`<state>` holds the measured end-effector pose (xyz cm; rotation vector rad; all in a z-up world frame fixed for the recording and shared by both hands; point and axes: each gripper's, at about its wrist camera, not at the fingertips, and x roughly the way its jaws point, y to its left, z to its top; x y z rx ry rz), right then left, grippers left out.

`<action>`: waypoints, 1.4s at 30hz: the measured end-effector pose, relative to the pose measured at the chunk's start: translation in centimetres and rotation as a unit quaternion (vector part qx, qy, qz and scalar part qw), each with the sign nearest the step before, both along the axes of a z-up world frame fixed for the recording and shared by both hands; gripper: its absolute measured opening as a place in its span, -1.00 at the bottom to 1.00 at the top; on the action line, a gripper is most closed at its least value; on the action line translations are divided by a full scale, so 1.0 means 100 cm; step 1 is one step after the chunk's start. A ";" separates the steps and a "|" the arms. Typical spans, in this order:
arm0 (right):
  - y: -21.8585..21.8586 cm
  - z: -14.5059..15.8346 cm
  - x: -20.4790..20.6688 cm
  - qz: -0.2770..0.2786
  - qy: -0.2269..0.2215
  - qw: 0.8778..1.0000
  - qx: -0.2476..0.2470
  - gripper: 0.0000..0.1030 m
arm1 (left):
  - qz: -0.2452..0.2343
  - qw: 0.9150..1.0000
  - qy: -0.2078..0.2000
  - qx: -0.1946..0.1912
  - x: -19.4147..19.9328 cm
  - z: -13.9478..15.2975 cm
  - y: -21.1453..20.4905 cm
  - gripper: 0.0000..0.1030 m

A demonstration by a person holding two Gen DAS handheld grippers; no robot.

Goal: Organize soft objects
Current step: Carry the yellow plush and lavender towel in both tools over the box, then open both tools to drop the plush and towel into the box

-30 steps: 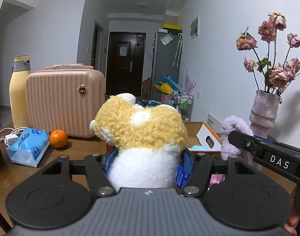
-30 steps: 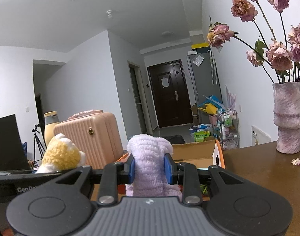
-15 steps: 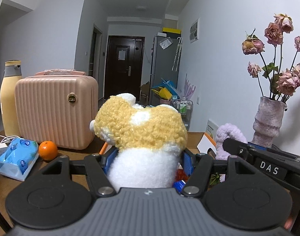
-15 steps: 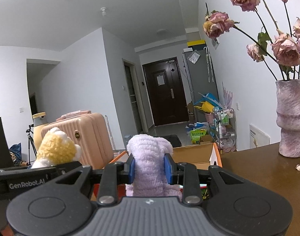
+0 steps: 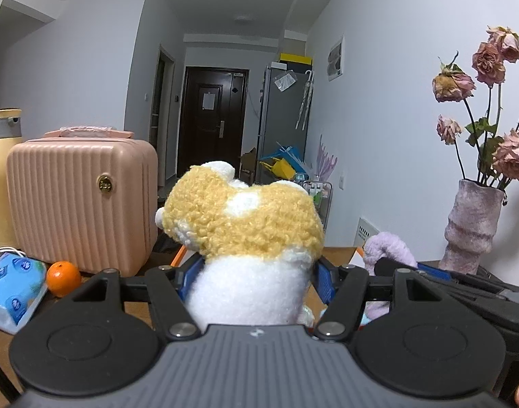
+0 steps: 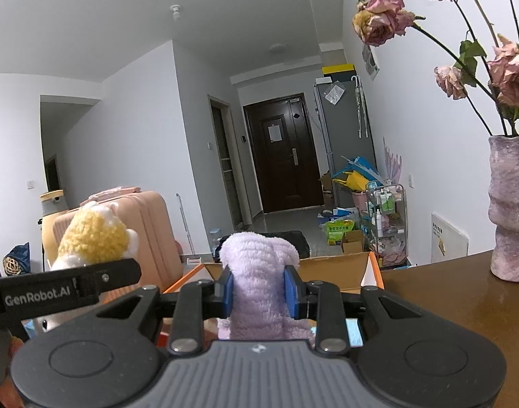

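The left gripper point(image 5: 256, 280) is clamping a yellow and white plush toy point(image 5: 245, 234) by its white lower part, the blue pads pressing in from both sides, so the toy is sitting upright above the table point(image 6: 439, 292). The right gripper point(image 6: 261, 290) is squeezing a lilac plush toy point(image 6: 259, 272) between nearly closed pads, holding it over an open cardboard box point(image 6: 344, 268). Beyond the left gripper, an orange point(image 5: 63, 278) is lying just beside a pink suitcase point(image 5: 82, 200), with a blue tissue pack point(image 5: 11, 289) near it. A vase point(image 6: 509, 207) of dried roses is standing at the right.
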<state>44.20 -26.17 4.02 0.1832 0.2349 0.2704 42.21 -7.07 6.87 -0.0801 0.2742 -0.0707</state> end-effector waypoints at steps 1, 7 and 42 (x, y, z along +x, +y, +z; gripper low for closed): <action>0.000 0.000 0.002 0.001 -0.001 1.000 -0.002 -0.44 | 0.000 1.000 -0.002 0.000 0.003 0.001 -0.001 0.26; 0.006 -0.002 0.024 -0.002 0.004 1.000 -0.010 -0.44 | -0.005 1.000 -0.010 0.000 0.027 0.003 -0.005 0.26; 0.023 -0.047 0.105 -0.062 0.077 0.994 -0.055 -0.43 | 0.042 0.996 0.035 0.074 0.160 -0.056 -0.034 0.28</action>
